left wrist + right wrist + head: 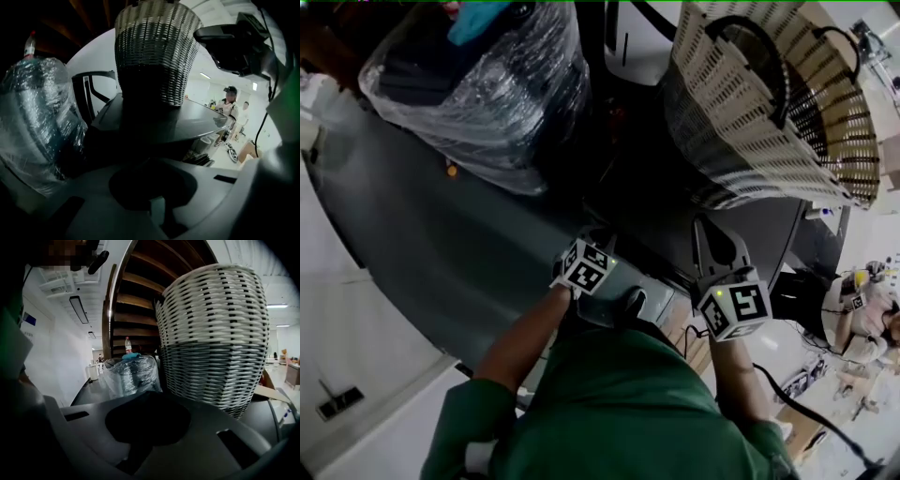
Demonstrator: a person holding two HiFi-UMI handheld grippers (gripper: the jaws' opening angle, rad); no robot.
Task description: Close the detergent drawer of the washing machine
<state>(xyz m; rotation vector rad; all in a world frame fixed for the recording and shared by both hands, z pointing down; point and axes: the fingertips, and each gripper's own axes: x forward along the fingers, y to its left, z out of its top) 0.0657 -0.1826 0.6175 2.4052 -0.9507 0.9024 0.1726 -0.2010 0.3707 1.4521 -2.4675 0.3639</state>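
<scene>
A dark grey curved top (441, 234) fills the head view, and both grippers sit at its near edge. My left gripper (150, 161) looks shut and empty; in the head view only its marker cube (584, 265) shows clearly. My right gripper (705, 225) points up toward the wicker basket, jaws together with nothing between them (154, 397). A light grey panel (654, 302) lies between the two grippers, just right of the left one. I cannot tell whether it is the detergent drawer. Neither gripper view shows a drawer.
A tall two-tone wicker basket (769, 103) stands on the top at the right (215, 343). A plastic-wrapped bundle (478, 84) lies at the left, with a bottle (127, 345) behind it. People stand in the bright room beyond (229, 105). Cables trail on the floor at the lower right (806, 403).
</scene>
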